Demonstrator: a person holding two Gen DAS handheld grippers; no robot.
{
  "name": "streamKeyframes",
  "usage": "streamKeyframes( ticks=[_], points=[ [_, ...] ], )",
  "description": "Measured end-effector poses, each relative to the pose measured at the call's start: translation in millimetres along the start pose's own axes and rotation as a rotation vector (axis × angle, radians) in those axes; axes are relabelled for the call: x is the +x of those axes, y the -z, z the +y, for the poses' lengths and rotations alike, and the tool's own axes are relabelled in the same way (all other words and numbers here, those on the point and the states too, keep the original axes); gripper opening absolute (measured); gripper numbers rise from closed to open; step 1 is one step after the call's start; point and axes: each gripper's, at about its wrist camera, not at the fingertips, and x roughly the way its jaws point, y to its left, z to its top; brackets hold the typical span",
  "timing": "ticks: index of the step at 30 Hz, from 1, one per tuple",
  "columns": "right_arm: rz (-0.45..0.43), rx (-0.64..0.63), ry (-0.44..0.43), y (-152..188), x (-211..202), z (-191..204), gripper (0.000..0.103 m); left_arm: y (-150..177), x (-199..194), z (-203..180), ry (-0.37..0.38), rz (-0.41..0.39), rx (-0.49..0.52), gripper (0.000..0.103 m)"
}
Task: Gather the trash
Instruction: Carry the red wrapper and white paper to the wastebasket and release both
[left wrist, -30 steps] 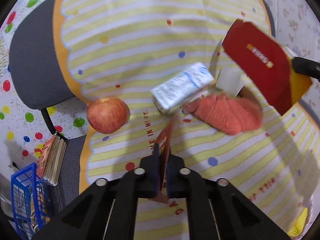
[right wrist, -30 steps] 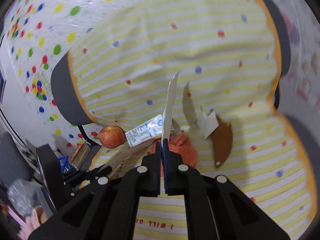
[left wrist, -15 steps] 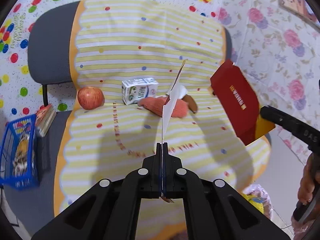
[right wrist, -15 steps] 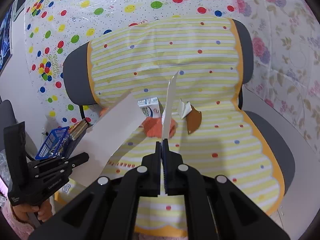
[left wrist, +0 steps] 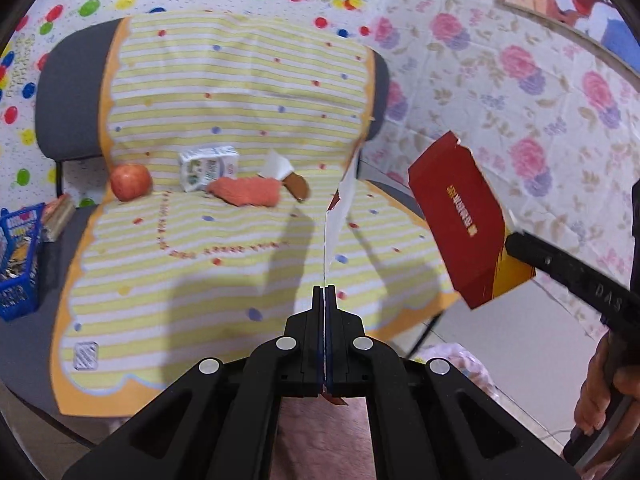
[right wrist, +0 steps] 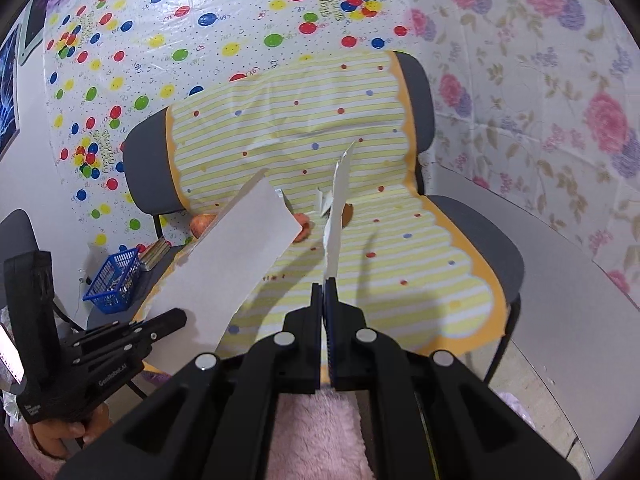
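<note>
My left gripper (left wrist: 324,289) is shut on a torn piece of card (left wrist: 338,216), seen edge-on; in the right wrist view its white side (right wrist: 236,252) shows at the left. My right gripper (right wrist: 325,281) is shut on a second torn card piece (right wrist: 336,216); the left wrist view shows its red printed face (left wrist: 460,220). Both are held in the air in front of the chair. On the striped cover (left wrist: 224,264) lie a small milk carton (left wrist: 208,168), an orange cloth (left wrist: 246,192), a brown and white paper scrap (left wrist: 290,176) and an apple (left wrist: 131,182).
A blue basket (left wrist: 18,260) and a stack of books (left wrist: 58,216) sit at the left of the chair. A grey chair seat (right wrist: 492,240) lies at the right. Pink fluffy material (right wrist: 316,436) is below the grippers.
Both grippers have pulled back and up from the seat, each holding its card piece. The carton, cloth and apple now lie far ahead.
</note>
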Motion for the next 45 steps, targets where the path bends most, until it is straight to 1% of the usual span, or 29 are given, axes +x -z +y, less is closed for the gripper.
streamKeyframes(
  ticks=[2, 4, 6, 8, 12, 15, 17, 21, 26, 30, 35, 36, 37, 38, 39, 40, 42, 45],
  points=[
    [0.012, 0.012, 0.018, 10, -12, -6, 0.003, 5, -2, -14, 0.032, 0.003, 0.023, 0.000],
    [0.024, 0.018, 0.053, 23, -25, -13, 0.003, 11, -1, -28, 0.065, 0.012, 0.057, 0.000],
    [0.036, 0.031, 0.099, 35, -33, -21, 0.003, 19, 5, -43, 0.109, 0.043, 0.088, 0.000],
    [0.066, 0.066, 0.141, 47, -37, -33, 0.003, 26, 16, -61, 0.155, 0.085, 0.130, 0.000],
    [0.096, 0.157, 0.232, 73, -49, -60, 0.003, 38, 32, -94, 0.229, 0.118, 0.208, 0.000],
    [0.116, 0.182, 0.285, 88, -55, -72, 0.003, 49, 45, -110, 0.259, 0.150, 0.250, 0.001],
    [0.135, 0.214, 0.317, 99, -58, -82, 0.003, 55, 57, -117, 0.273, 0.191, 0.260, 0.001],
    [0.160, 0.287, 0.342, 117, -59, -104, 0.003, 63, 76, -133, 0.302, 0.251, 0.294, 0.001],
    [0.184, 0.322, 0.365, 130, -54, -123, 0.003, 75, 101, -156, 0.341, 0.310, 0.332, 0.001],
    [0.210, 0.345, 0.380, 139, -50, -135, 0.004, 85, 114, -173, 0.343, 0.326, 0.363, 0.001],
    [0.214, 0.338, 0.403, 141, -46, -142, 0.004, 88, 119, -181, 0.342, 0.307, 0.387, 0.003],
    [0.218, 0.339, 0.406, 142, -45, -144, 0.005, 88, 120, -182, 0.347, 0.303, 0.388, 0.004],
    [0.221, 0.341, 0.413, 143, -44, -147, 0.012, 88, 120, -183, 0.356, 0.307, 0.388, 0.014],
    [0.222, 0.346, 0.418, 144, -43, -148, 0.028, 88, 120, -182, 0.368, 0.309, 0.386, 0.033],
    [0.218, 0.349, 0.421, 144, -44, -149, 0.035, 87, 120, -183, 0.371, 0.304, 0.384, 0.042],
    [0.212, 0.347, 0.428, 144, -45, -149, 0.037, 87, 118, -182, 0.374, 0.294, 0.379, 0.051],
    [0.204, 0.337, 0.435, 142, -48, -149, 0.037, 84, 114, -178, 0.374, 0.277, 0.376, 0.051],
    [0.180, 0.323, 0.443, 134, -56, -147, 0.037, 76, 105, -164, 0.341, 0.242, 0.360, 0.051]
  ],
)
